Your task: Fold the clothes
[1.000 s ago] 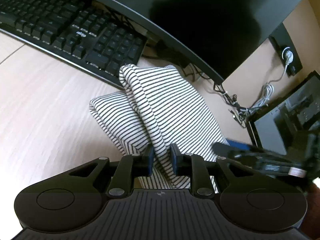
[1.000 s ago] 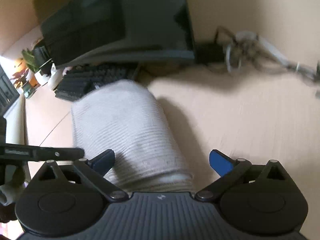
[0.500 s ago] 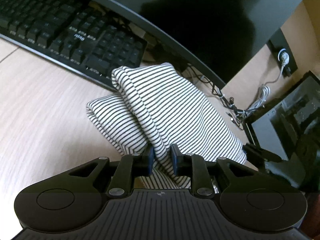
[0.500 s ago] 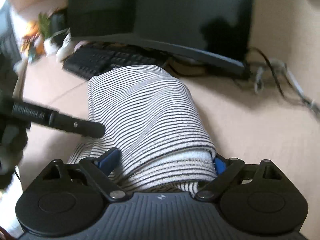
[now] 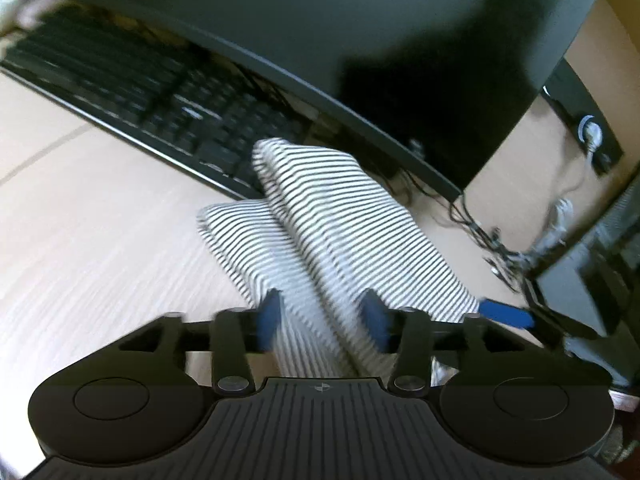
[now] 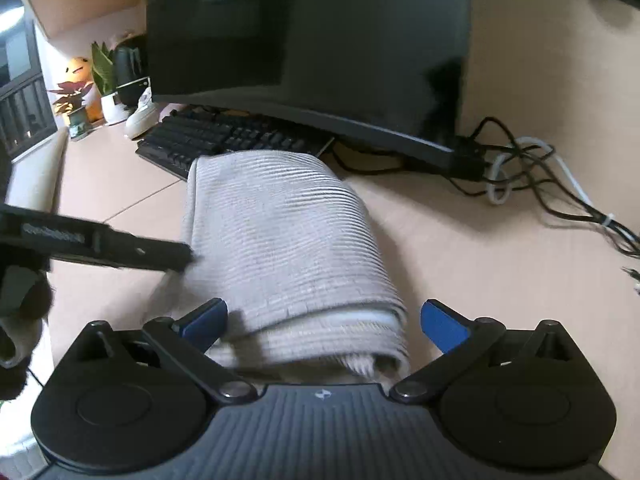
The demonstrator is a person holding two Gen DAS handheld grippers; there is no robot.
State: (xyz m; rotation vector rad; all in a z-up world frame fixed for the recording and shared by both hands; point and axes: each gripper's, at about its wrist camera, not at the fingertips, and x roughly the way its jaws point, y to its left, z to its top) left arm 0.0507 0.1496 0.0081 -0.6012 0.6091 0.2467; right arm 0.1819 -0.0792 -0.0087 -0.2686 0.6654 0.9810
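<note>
A black-and-white striped garment point(image 5: 332, 224) lies folded into a thick bundle on the light wooden desk, in front of a monitor. My left gripper point(image 5: 322, 322) is open, its blue pads on either side of the bundle's near edge. In the right wrist view the same bundle point(image 6: 288, 240) lies between the wide-open fingers of my right gripper point(image 6: 322, 324). The left gripper's finger point(image 6: 120, 246) shows at the bundle's left side. A blue pad of the right gripper point(image 5: 506, 316) shows at the bundle's right end in the left wrist view.
A black keyboard point(image 5: 160, 116) lies just behind the garment, under a large dark monitor point(image 5: 360, 40). Tangled cables point(image 6: 540, 184) lie on the desk to the right. A second screen point(image 5: 592, 272) stands at the far right. Potted plants point(image 6: 80, 96) stand at the desk's far left.
My left gripper has opened and let go of the striped fold it was pinching. My right gripper has drawn back a little from the bundle's end and stays open.
</note>
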